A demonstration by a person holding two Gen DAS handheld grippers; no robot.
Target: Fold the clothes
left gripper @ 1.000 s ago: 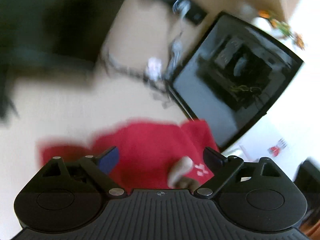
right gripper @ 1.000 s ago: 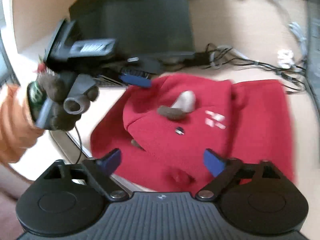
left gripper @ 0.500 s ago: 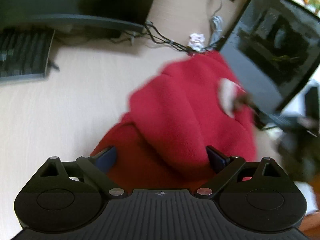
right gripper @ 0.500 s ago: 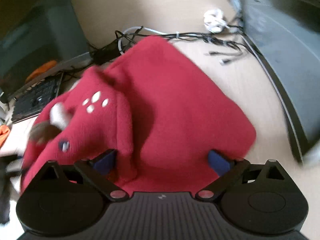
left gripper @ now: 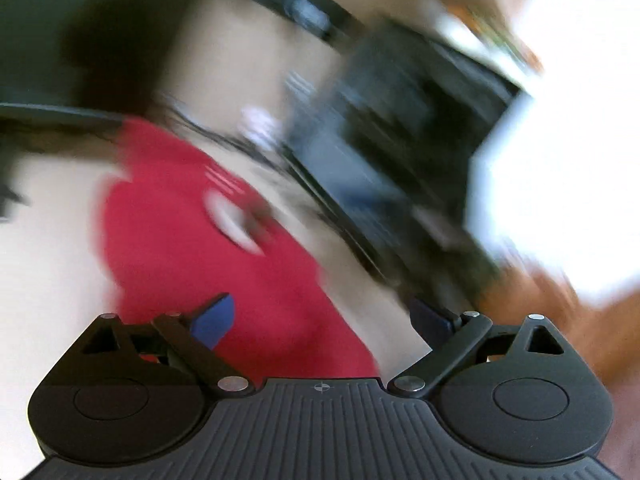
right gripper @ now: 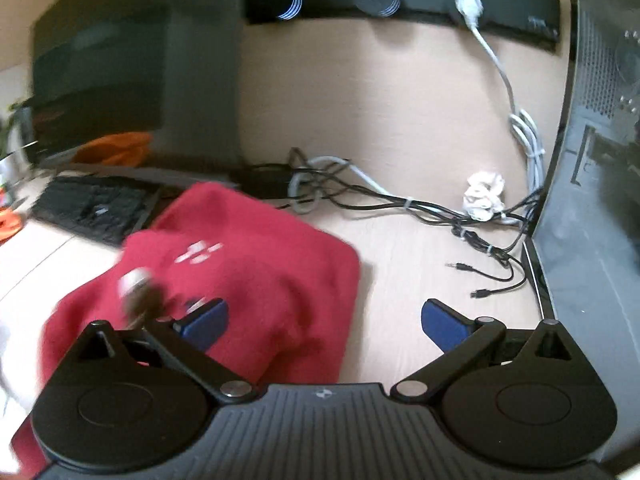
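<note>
Hovered with jaws spread wide: right gripper (right gripper: 324, 320) over red garment (right gripper: 260, 280), bunched on table (right gripper: 400, 240). Behind: keyboard (right gripper: 92, 208), tangled cables (right gripper: 400, 200), crumpled tissue (right gripper: 484, 196). At right: computer case (right gripper: 592, 220).

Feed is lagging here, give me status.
Both grippers, left and right, open, empty. Red garment bunched on desk. Cable tangle close behind it.

Daylit fisheye views, one heavily smeared by motion.

The left wrist view is streaked with blur, its upper right blown out white; the right wrist view is sharper ahead of the jaws, where cables (right gripper: 400, 200) cast soft shadows, with edges bowed and blurred.
</note>
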